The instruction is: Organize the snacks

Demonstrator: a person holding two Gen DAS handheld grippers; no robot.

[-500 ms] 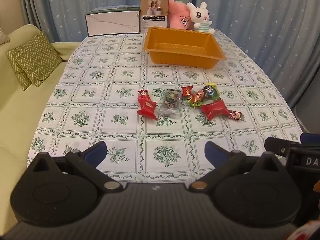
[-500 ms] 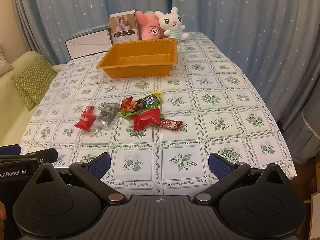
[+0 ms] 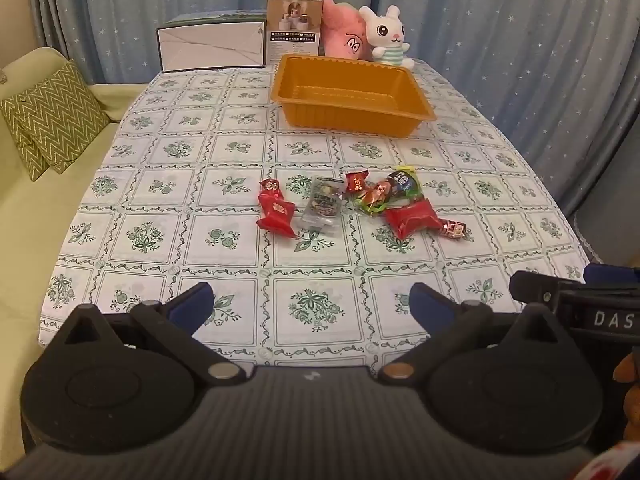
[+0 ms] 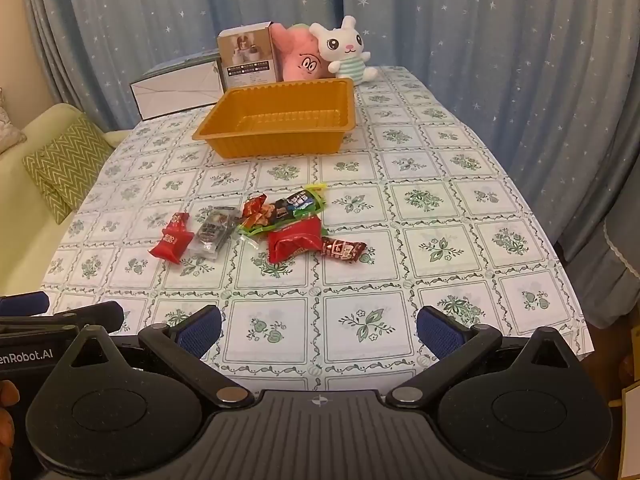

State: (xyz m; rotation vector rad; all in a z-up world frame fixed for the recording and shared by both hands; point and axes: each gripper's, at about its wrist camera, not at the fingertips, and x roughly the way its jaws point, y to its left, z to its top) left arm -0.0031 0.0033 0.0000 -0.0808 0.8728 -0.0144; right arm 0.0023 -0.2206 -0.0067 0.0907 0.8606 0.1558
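Several snack packets lie in a loose cluster mid-table: a red packet [image 3: 275, 216] at the left, a clear grey packet [image 3: 323, 206], a larger red packet [image 3: 412, 217], a green-edged dark packet [image 3: 402, 184] and a small brown bar [image 3: 454, 229]. The same cluster shows in the right wrist view, with the larger red packet [image 4: 294, 242] and brown bar [image 4: 343, 249]. An empty orange tray [image 3: 352, 114] [image 4: 280, 142] stands beyond them. My left gripper [image 3: 310, 308] and right gripper [image 4: 318, 326] are both open and empty, held near the table's front edge, well short of the snacks.
A white box [image 3: 212, 49], a small carton [image 3: 295, 24], a pink plush [image 3: 344, 40] and a white bunny plush [image 3: 386, 38] stand behind the tray. A sofa with a green zigzag cushion [image 3: 52, 118] is at the left. Blue curtains hang behind and at the right.
Both views have shifted very slightly; the grippers stay open and nothing on the table has moved.
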